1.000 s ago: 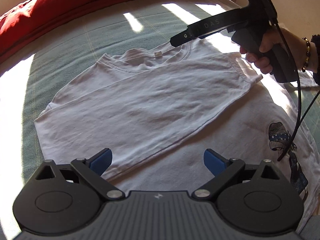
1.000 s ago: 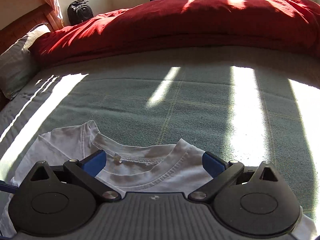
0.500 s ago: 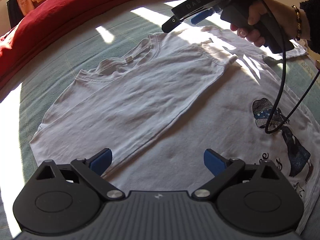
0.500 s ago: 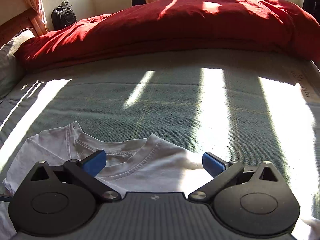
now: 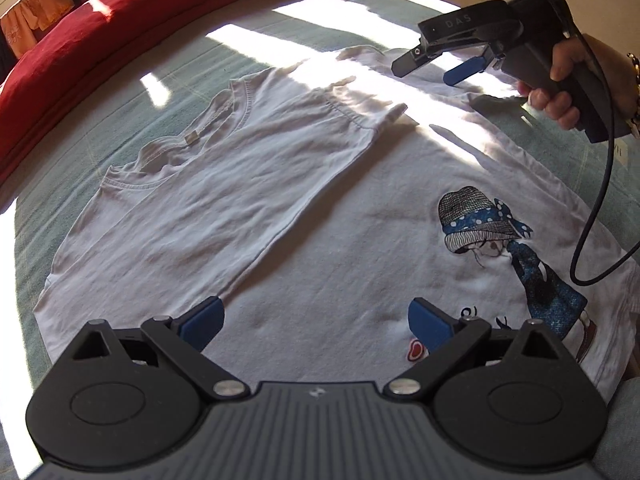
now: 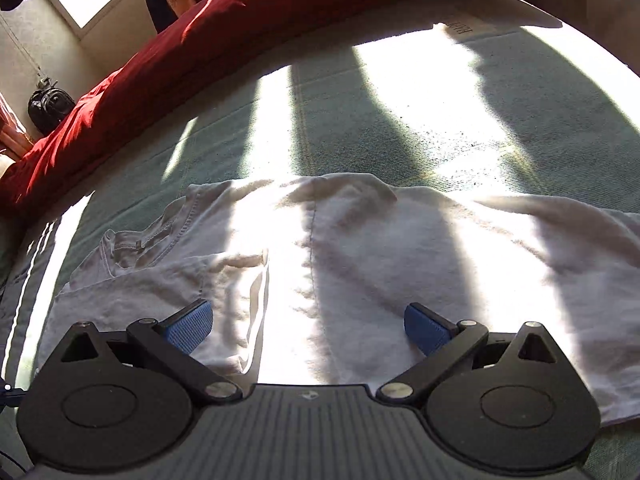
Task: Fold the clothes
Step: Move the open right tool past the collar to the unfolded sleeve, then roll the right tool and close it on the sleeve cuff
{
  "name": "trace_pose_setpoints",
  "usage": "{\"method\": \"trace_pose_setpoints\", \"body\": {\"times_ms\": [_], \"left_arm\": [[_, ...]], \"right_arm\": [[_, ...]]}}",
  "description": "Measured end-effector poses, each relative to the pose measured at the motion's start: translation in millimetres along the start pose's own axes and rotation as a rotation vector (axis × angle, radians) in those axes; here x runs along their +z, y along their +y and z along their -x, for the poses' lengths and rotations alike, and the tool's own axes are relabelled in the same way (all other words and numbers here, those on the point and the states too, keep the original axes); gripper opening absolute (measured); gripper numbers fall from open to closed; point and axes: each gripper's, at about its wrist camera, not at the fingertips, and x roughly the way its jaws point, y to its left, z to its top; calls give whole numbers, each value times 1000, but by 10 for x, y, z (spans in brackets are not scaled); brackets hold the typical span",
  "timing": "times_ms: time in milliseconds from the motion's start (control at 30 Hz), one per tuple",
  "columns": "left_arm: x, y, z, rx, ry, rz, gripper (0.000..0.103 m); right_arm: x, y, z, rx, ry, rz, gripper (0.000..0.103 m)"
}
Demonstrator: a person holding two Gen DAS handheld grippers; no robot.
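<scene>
Your left gripper [image 5: 316,322] and right gripper [image 6: 306,322] hover, fingers spread, over the half-folded white T-shirt [image 5: 320,208] on the bed [image 6: 400,120].

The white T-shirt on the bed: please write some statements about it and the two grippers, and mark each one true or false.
1. The white cotton T-shirt lies on the green bed cover. True.
2. One side of it is folded over the middle. True.
3. The left gripper is shut on the hem. False: it is open and holds nothing.
4. The printed girl in a blue dress is covered by the fold. False: she is in plain view.
5. The right gripper is open. True.
</scene>
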Motion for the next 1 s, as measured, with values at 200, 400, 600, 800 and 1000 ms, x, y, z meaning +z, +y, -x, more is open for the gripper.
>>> {"method": "trace_pose_setpoints", "body": {"times_ms": [200,400,600,800,1000], "left_arm": [[81,-272,-7,-31,0,-52,98],[197,-531,-46,-51,0,-105,98],[345,-784,-69,-74,-6,-152,98],[503,-1015,-145,-107,-19,-169,98],[628,-1256,-260,-150,-9,-195,98]], "right_arm": [[-109,-514,304,-92,-41,-109,103],[-224,-1190,642,-116,-84,-266,103],[-349,-1696,1014,-141,-160,-428,103],[-632,-2261,1366,-111,-254,-652,103],[-929,-2832,1513,-60,-333,-856,80]]}}
